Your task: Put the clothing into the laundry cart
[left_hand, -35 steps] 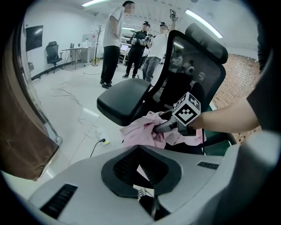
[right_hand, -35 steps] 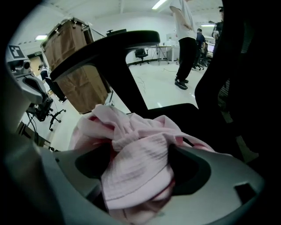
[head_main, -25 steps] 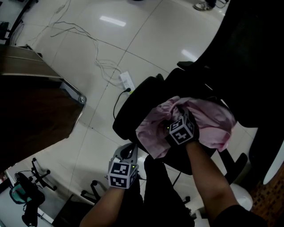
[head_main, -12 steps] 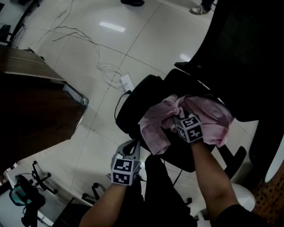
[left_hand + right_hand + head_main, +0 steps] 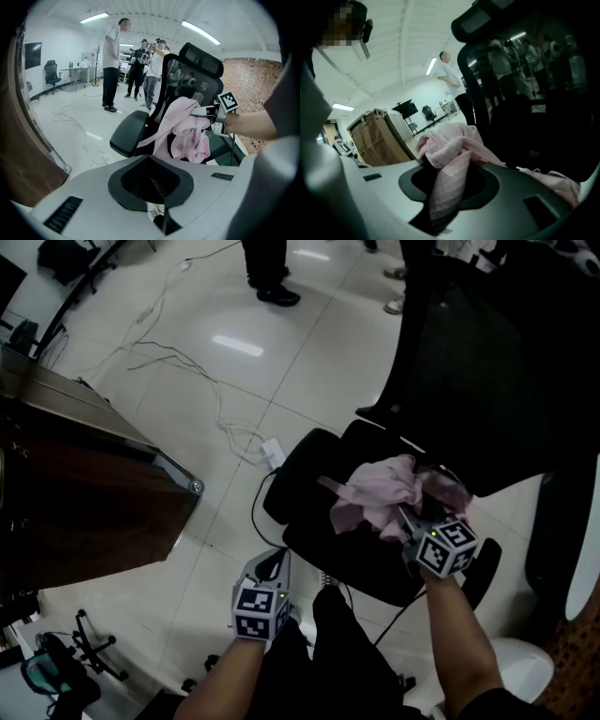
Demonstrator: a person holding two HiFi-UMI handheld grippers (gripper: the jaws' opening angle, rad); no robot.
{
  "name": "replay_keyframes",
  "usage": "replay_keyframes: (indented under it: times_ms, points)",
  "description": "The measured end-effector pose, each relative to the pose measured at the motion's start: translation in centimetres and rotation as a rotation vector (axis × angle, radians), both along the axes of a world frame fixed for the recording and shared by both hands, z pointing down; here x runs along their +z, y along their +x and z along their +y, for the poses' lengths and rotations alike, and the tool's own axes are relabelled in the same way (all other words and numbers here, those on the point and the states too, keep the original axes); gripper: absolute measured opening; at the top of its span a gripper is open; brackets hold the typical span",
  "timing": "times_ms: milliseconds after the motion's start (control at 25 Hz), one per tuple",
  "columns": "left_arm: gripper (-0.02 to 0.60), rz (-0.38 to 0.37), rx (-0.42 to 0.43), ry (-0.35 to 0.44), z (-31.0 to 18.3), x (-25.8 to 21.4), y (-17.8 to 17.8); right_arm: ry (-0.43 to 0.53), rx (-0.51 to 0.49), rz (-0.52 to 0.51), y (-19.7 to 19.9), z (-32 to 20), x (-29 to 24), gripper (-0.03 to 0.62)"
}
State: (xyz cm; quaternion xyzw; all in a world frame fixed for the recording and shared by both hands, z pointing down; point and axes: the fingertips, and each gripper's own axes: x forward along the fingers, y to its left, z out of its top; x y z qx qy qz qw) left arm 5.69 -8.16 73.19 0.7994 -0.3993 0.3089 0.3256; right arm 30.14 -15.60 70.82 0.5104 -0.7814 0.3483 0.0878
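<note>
Pink cloth, a bunched garment (image 5: 380, 495), hangs over the seat of the black office chair (image 5: 314, 538). You cannot tell whether its lowest fold still brushes the cushion. Your right gripper (image 5: 408, 519) has it. Its jaws have just been closing and now pinch a fold of the fabric, with the rest drooping to the left and below.

Your left gripper (image 5: 277, 559) sits nearer to you, to the left of the chair and over the floor (image 5: 234, 381). Its jaws are drawn together with nothing between them.

The brown cart (image 5: 84, 493) stands at the left, well apart from the chair, with pale tiles between them. A power strip (image 5: 273, 454) lies on the tiles just beside the chair's far left edge. A person's feet (image 5: 267, 287) show at the far side of the room.
</note>
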Motion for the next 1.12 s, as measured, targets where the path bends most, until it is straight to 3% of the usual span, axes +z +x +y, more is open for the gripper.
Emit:
replay_keyframes:
  times_ms: [280,520,800,1120]
  points:
    - [0.0,0.02,0.051,0.163,-2.2,-10.0,-2.6,0.2,0.094,-0.056,0.8,1.3,-15.9,0.127]
    - [0.0,0.067,0.083,0.285,-1.9,-17.4,-3.7,0.296,0.068,-0.082,-4.2,2.7,-25.0,0.127]
    - [0.0,0.1,0.066,0.36,-0.4,-21.9,-6.4,0.368,0.022,-0.128,-11.3,3.5,-31.5,0.127]
    - [0.0,0.114,-0.027,0.439,1.0,-27.4,-11.0,0.458,-0.108,-0.187,-18.6,4.8,-38.9,0.127]
